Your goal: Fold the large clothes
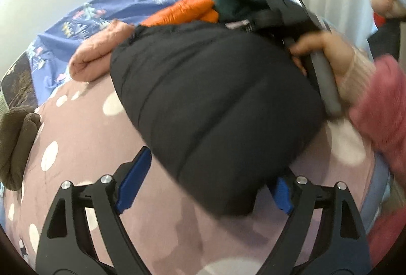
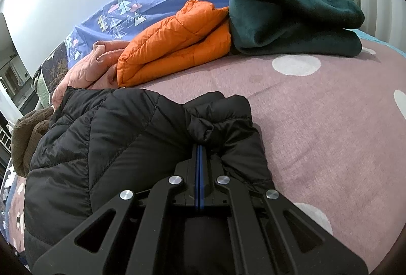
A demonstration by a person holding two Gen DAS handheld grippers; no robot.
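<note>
Both grippers sit on the black puffer jacket mid-bedspread, right gripper pinched on slippery fabric, left gripper spread wide, so the fold could slip loose.

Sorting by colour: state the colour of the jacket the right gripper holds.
Black, quilted; clearest in the right wrist view.

I am seeing open pink bedspread running right of the black jacket. 3 folded garments are blocking the far edge: green blanket, orange jacket, pink jacket. A brown garment is crowding the left side.
</note>
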